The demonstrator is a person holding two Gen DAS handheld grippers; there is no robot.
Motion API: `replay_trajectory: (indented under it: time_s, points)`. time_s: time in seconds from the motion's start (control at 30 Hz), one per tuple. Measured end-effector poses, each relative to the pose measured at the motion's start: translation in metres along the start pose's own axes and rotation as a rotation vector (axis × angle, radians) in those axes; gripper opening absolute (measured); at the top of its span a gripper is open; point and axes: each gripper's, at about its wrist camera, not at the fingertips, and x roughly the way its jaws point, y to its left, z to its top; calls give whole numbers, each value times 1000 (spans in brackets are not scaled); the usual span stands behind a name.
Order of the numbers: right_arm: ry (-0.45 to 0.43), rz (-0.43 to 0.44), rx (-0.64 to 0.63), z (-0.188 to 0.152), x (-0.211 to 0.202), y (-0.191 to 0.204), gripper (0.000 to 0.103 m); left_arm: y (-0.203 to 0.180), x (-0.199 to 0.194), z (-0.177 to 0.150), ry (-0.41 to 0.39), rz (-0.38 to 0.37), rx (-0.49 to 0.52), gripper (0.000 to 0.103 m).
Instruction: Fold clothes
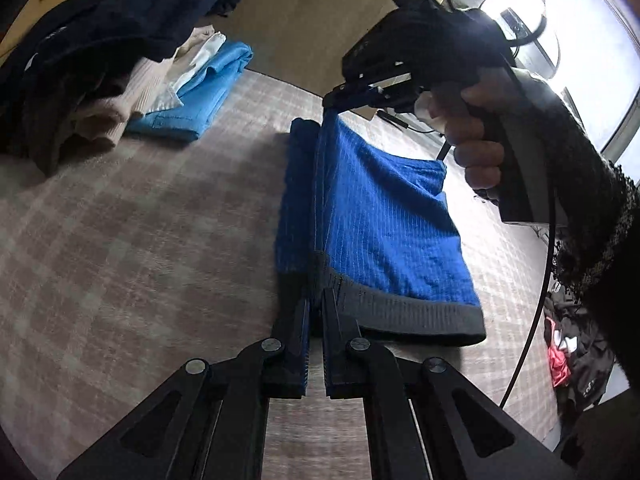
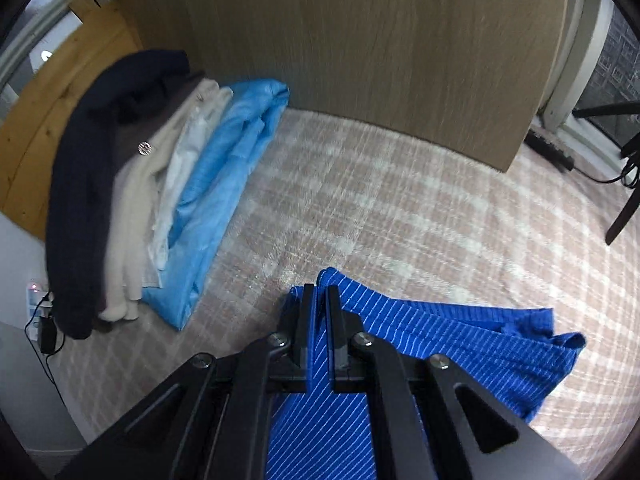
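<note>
A royal-blue striped garment (image 1: pixel 380 216) with a dark grey waistband (image 1: pixel 404 312) is held up over a pink plaid rug (image 1: pixel 140 220). My left gripper (image 1: pixel 316 296) is shut on the waistband's folded edge. My right gripper (image 1: pixel 340 98), seen across from it, is shut on the far top edge of the same garment. In the right wrist view my right gripper (image 2: pixel 318 292) pinches the blue striped cloth (image 2: pixel 460 344), which trails to the right over the rug (image 2: pixel 380 208).
A stack of folded clothes, dark navy (image 1: pixel 104 36), beige and light blue (image 1: pixel 196 96), lies at the back left; it also shows in the right wrist view (image 2: pixel 160 200). A wooden panel (image 2: pixel 360 40) stands behind. Dark and red clothes (image 1: pixel 568 356) lie at right.
</note>
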Motion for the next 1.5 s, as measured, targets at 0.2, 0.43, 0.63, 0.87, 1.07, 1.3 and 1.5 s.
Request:
replay_trajectory:
  time_s: [0.2, 0.43, 0.63, 0.87, 1.07, 1.3, 1.5]
  points:
    - [30, 14, -7, -4, 16, 9, 4, -1, 0, -1, 21, 0, 43, 4]
    - [-11, 58, -22, -2, -7, 11, 15, 8, -16, 5, 76, 3, 70, 7]
    - [-168, 197, 138, -15, -104, -44, 25, 18, -59, 52, 34, 4, 159, 7]
    - [-281, 113, 300, -53, -192, -114, 25, 1, -38, 129, 69, -31, 308, 21]
    - [-236, 67, 311, -84, -175, -138, 25, -25, 27, 142, 158, -73, 383, 21]
    - [-114, -28, 264, -59, -98, -164, 25, -31, 80, 118, 273, -96, 352, 21]
    - [-13, -8, 206, -35, -59, -177, 25, -69, 75, 101, 262, -210, 338, 20]
